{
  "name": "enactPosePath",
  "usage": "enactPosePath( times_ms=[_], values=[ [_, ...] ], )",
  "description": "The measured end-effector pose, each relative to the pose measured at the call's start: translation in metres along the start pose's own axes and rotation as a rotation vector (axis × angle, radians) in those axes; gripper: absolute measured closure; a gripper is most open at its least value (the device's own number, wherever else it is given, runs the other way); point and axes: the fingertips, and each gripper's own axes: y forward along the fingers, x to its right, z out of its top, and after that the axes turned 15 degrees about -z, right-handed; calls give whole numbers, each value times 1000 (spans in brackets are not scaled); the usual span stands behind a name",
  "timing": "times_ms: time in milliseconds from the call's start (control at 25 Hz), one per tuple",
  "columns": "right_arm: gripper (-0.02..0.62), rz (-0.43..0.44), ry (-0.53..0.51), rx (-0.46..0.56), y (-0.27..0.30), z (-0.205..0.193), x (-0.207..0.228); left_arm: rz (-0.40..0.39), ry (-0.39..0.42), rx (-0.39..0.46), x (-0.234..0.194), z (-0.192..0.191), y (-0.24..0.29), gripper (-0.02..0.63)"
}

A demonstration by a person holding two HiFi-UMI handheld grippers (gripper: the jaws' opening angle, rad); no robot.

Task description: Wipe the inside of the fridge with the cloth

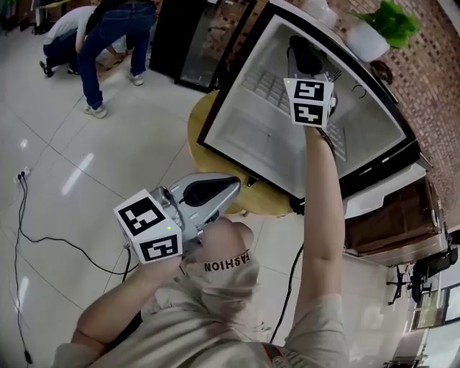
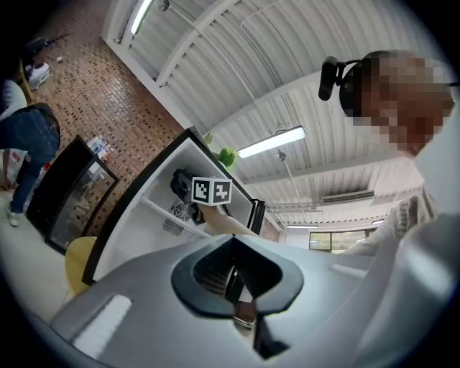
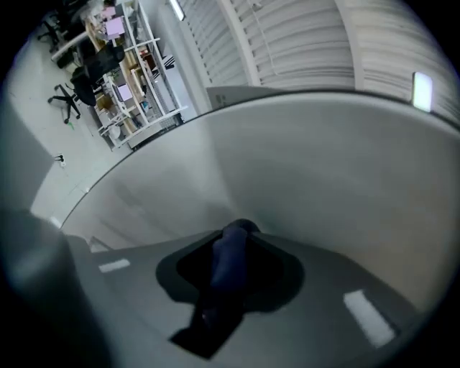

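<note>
Left gripper (image 1: 231, 185): fingers together, nothing between, outside fridge (image 1: 248, 136) | right gripper (image 3: 237, 237): fingers clamped on dark blue cloth (image 3: 221, 287) | cloth bunched between fingertips, white inner fridge wall just ahead

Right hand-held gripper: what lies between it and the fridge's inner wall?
A dark blue cloth, clamped in the right hand-held gripper, bunches toward the white fridge wall. The right gripper view shows this.

Nothing fancy: a round yellow table (image 1: 203, 123), two people (image 1: 108, 36) bent over well off its far-left edge, a black glass-door cabinet (image 1: 192, 43) behind its far edge, and a green plant (image 1: 392, 21) further right.
</note>
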Motion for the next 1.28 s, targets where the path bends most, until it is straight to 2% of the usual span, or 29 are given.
enactPosePath(
  times_ms=[200, 400, 560, 640, 800, 920, 1040, 1160, 1200, 1280],
  values=[
    [518, -22, -57, -6, 33, -3, -17, 19, -1, -27, -7, -6, -13, 605],
    [521, 0, 3, -14, 65, -11, -21, 20, -18, -47, -10, -12, -19, 605],
    [523, -6, -97, -56, 74, -12, -28, 36, -7, -40, -13, -3, -32, 605],
    [525, -45, -140, -93, 72, -24, -17, 40, -10, -38, -15, -2, -31, 605],
    [528, -163, -180, -186, 50, -62, 36, 32, -30, -33, -14, -3, -25, 605],
    [532, -242, -265, -245, 30, -87, 75, 22, -30, -30, -10, 0, -22, 605],
    [532, -329, -279, -329, 11, -120, 116, 14, -33, -33, -7, 0, -18, 605],
    [532, -452, -294, -433, -4, -145, 150, 10, -41, -31, -5, -2, -15, 605],
    [532, -472, -293, -451, -6, -150, 155, 8, -43, -30, -5, -2, -14, 605],
    [532, -457, -288, -437, -6, -148, 150, 3, -41, -30, -4, 0, -11, 605]
  ],
)
